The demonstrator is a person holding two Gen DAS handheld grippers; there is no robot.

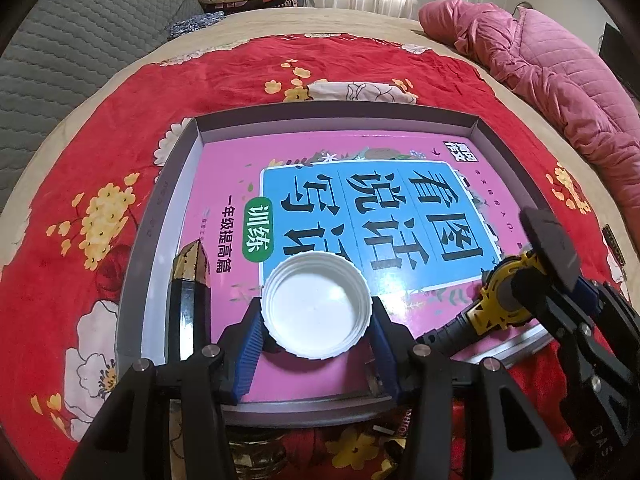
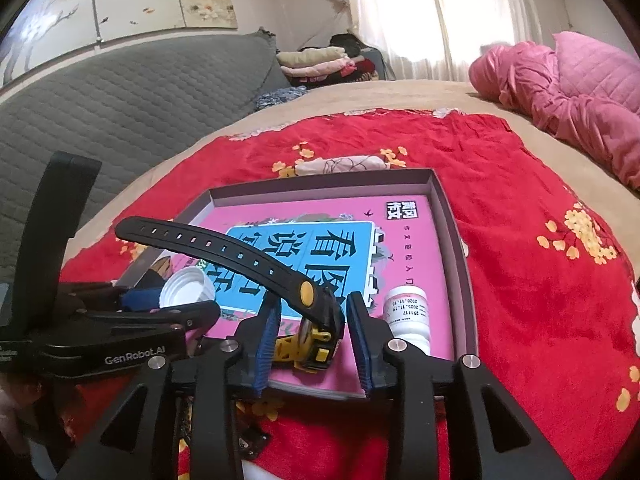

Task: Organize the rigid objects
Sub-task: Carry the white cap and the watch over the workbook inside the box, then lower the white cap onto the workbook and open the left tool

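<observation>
A grey shallow box (image 1: pixel 160 216) lies on the red floral bedspread with a pink book (image 1: pixel 224 168) inside. My left gripper (image 1: pixel 316 320) is shut on a white plastic lid (image 1: pixel 316 308), open side up, just above the book's near edge. The lid also shows in the right wrist view (image 2: pixel 186 286). My right gripper (image 2: pixel 312 320) has its jaws around a black and yellow wristwatch (image 2: pixel 312 320) resting on the book, with the strap (image 2: pixel 208 244) arching up and left. The jaws stand a little wider than the watch. A small white pill bottle (image 2: pixel 408 316) lies in the box to its right.
A black and gold pen-like stick (image 1: pixel 190 296) lies along the box's left wall. A pink quilt (image 1: pixel 560 68) is bunched at the far right of the bed. A grey padded headboard (image 2: pixel 120 104) and folded clothes (image 2: pixel 316 62) stand behind.
</observation>
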